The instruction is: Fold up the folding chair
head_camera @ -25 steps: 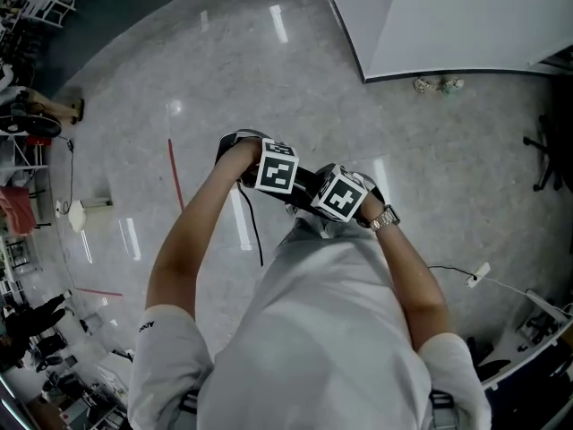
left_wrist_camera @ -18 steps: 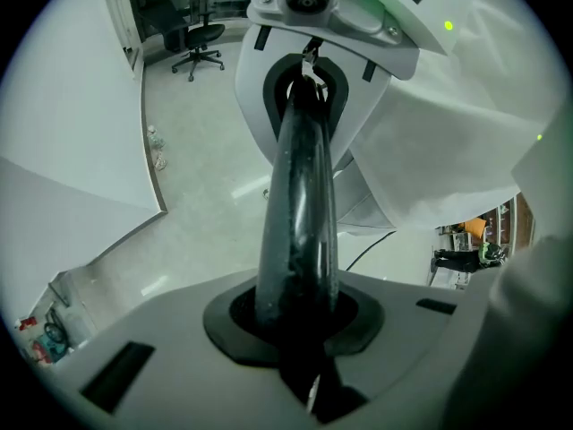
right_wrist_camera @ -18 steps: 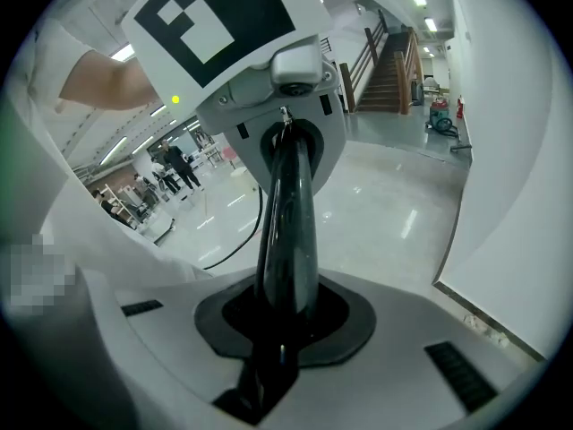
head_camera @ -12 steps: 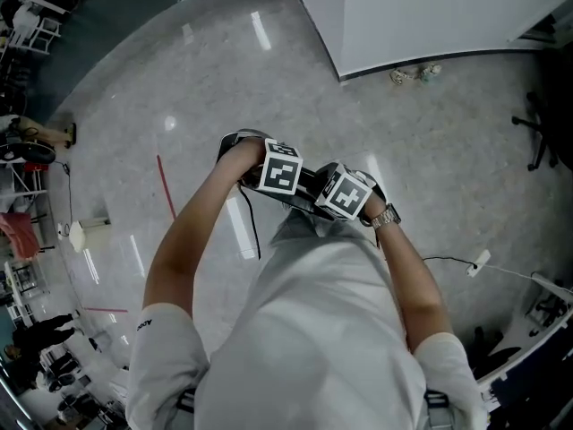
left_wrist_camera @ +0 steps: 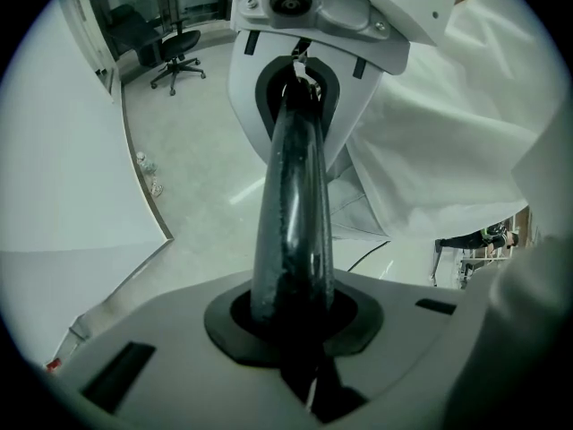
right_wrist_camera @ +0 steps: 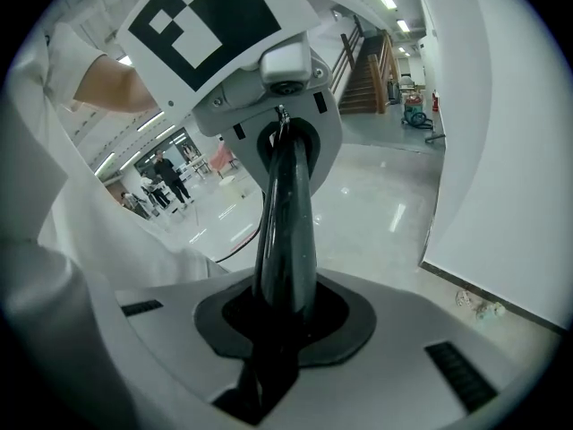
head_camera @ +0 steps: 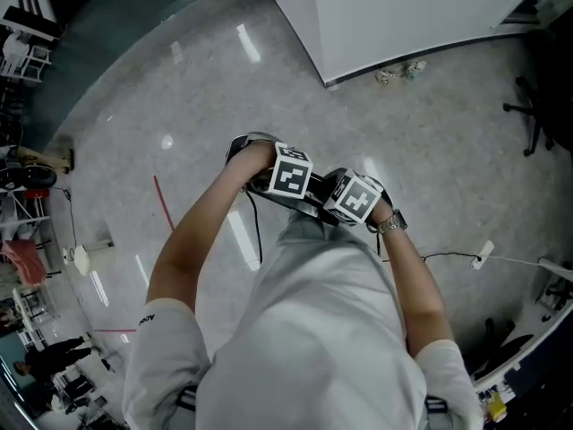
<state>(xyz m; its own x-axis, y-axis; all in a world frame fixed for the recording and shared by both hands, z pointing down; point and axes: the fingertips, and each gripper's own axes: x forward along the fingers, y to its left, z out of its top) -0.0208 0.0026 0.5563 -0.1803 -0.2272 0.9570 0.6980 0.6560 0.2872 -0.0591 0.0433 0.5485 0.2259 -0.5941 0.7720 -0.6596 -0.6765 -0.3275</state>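
Of the folding chair only a black tube (left_wrist_camera: 291, 204) is shown. It is held in front of the person's white shirt (head_camera: 313, 330), clear of the floor, and the rest of the chair is hidden. The tube is clamped by the left gripper (left_wrist_camera: 291, 321), whose jaws are closed narrowly on it. Just beside that it is clamped by the right gripper (right_wrist_camera: 285, 316), whose jaws are likewise pressed against it, so the tube runs straight from one gripper into the other. In the head view the two marker cubes (head_camera: 293, 170) are seen almost touching, and a wristwatch (head_camera: 391, 223) is worn on the right wrist. A thin black cable (head_camera: 255, 231) is seen hanging from under the left gripper. Below is a polished grey speckled floor (head_camera: 179, 79), marked by a red line (head_camera: 163, 202). A white partition (head_camera: 403, 7) stands farther off, with a black office chair (head_camera: 528, 115) to its right.
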